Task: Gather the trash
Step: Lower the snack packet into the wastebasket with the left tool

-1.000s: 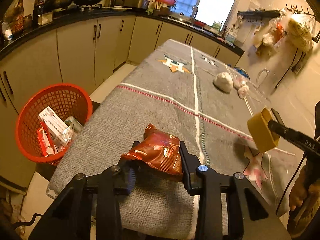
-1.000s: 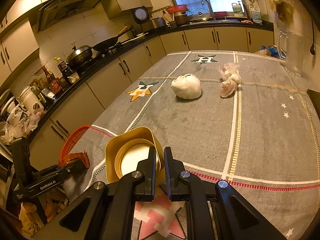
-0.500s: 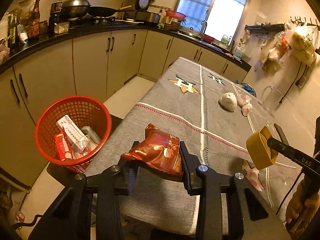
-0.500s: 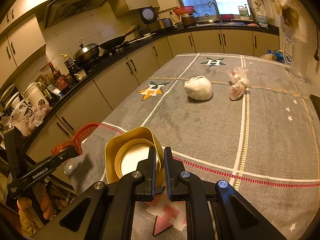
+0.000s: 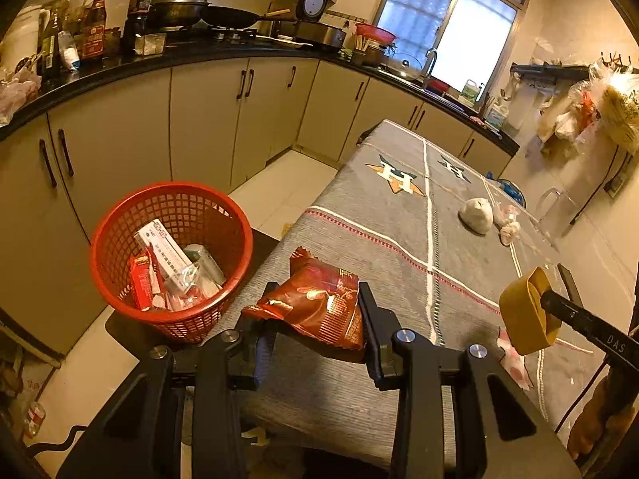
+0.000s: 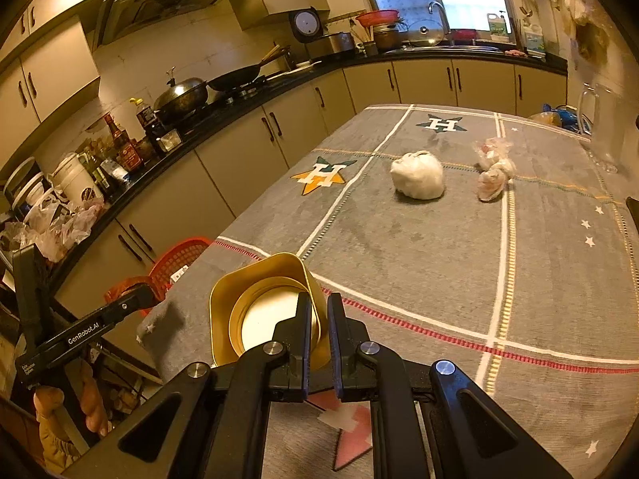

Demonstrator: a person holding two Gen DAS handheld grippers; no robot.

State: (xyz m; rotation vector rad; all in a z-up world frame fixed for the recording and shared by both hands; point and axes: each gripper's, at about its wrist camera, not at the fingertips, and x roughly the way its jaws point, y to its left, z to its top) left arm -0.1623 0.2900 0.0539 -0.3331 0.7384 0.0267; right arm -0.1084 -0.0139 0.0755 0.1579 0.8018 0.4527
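Left hand-held gripper (image 5: 319,311) pinching a red snack wrapper (image 5: 315,303) above the near left corner of the cloth-covered worktop (image 5: 399,239), beside the red mesh basket (image 5: 120,215) of trash on the floor. Right hand-held gripper (image 6: 319,311) pressed together on the rim of a golden cup (image 6: 255,299) over the near edge. White bundle (image 6: 417,175) and plastic scraps (image 6: 493,167) mid-worktop.

Left gripper (image 5: 315,311) jaws part-spread, right gripper (image 6: 318,319) jaws pinched.
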